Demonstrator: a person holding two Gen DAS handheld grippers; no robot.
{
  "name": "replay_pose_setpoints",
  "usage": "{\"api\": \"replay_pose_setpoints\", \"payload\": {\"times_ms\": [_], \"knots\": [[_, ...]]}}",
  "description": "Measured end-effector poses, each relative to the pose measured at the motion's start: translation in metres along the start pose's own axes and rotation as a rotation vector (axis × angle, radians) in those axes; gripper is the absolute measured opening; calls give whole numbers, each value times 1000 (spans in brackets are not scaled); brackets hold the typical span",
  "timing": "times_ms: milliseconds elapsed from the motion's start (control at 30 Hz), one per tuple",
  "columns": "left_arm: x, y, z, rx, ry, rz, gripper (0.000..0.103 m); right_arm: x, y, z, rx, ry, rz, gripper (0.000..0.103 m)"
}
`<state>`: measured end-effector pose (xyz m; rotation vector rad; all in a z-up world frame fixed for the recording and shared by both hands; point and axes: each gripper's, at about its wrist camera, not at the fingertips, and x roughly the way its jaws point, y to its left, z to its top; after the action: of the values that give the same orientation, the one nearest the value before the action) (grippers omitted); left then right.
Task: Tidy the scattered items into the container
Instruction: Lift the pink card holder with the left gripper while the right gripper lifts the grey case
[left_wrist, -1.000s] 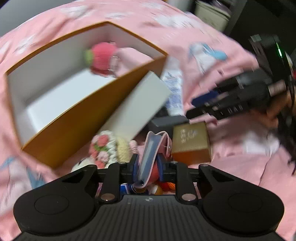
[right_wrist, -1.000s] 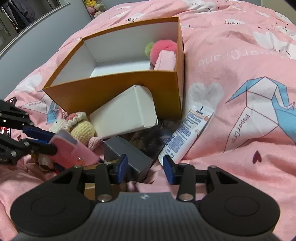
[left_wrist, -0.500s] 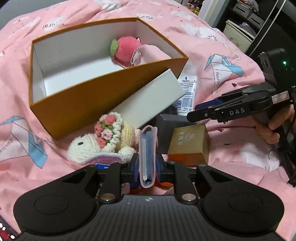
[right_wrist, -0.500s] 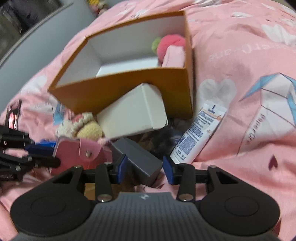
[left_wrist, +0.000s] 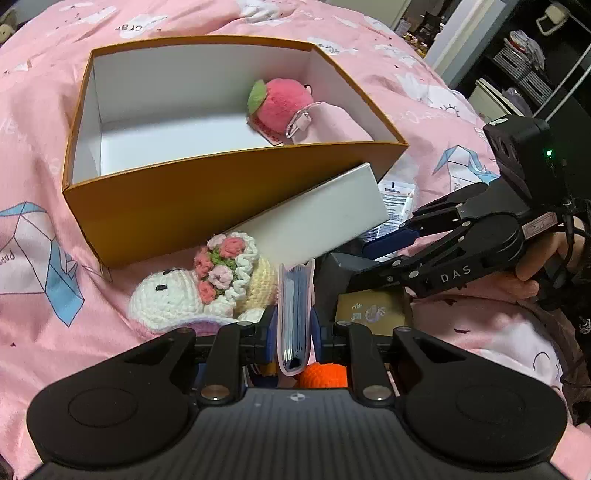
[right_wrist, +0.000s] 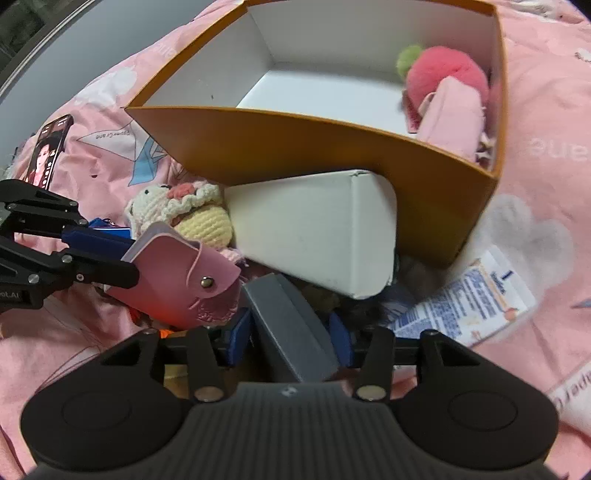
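The left gripper (left_wrist: 293, 328) is clamped on a pink card wallet (left_wrist: 294, 314), held edge-up near the front edge of the bed (left_wrist: 37, 332), just short of the orange box (left_wrist: 221, 192). The right gripper (right_wrist: 291, 334) has just been widening its jaws; they straddle a grey box (right_wrist: 288, 325) without visibly pressing it. In the orange box's far right corner lie a pink pompom (left_wrist: 280, 101) and a pink pouch (left_wrist: 328, 123). A white box (right_wrist: 314, 229) leans on the near wall, with a crochet doll (left_wrist: 207, 288) and a tube (right_wrist: 469, 299) beside it. Judgement: lift the wallet clear of the near wall before release over the bare floor; the right jaws should close squarely across the grey box's narrow sides.
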<state>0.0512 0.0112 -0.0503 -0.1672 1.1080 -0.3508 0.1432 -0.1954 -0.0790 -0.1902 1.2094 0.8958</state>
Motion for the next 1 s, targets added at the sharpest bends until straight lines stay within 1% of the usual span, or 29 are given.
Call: {"api": "replay_pose_setpoints", "payload": {"times_ms": [100,167,233,300,367,500,533,600,733,867,1000], "knots": [[5,2,0,-15,17,-4,21,9,-9,-2,39,8,44,57],[7,3,-2,-24,24,-9,21,13,-13,-5,59,7,56,60],[6,5,-2,-35,23,-15,21,12,-12,-7,66,-7,54,58],[5,8,-3,-48,19,-19,21,7,-7,-10,50,-20,33,55],[4,9,-3,-57,15,-22,20,0,0,-12,27,-37,13,49],[1,10,-4,-67,0,-26,19,-17,16,-16,-30,-65,-34,44],[0,11,-4,-73,-4,-29,19,-22,21,-17,-44,-75,-60,41],[-3,13,-4,-84,-12,-34,19,-32,26,-18,-61,-97,-103,40],[-10,15,-3,-96,-32,-40,19,-56,29,-19,-58,-155,-160,39],[-21,15,1,-106,-64,-46,18,-81,32,-20,-32,-228,-198,38],[-34,13,9,-115,-116,-39,18,-103,38,-16,5,-318,-224,38]]}}
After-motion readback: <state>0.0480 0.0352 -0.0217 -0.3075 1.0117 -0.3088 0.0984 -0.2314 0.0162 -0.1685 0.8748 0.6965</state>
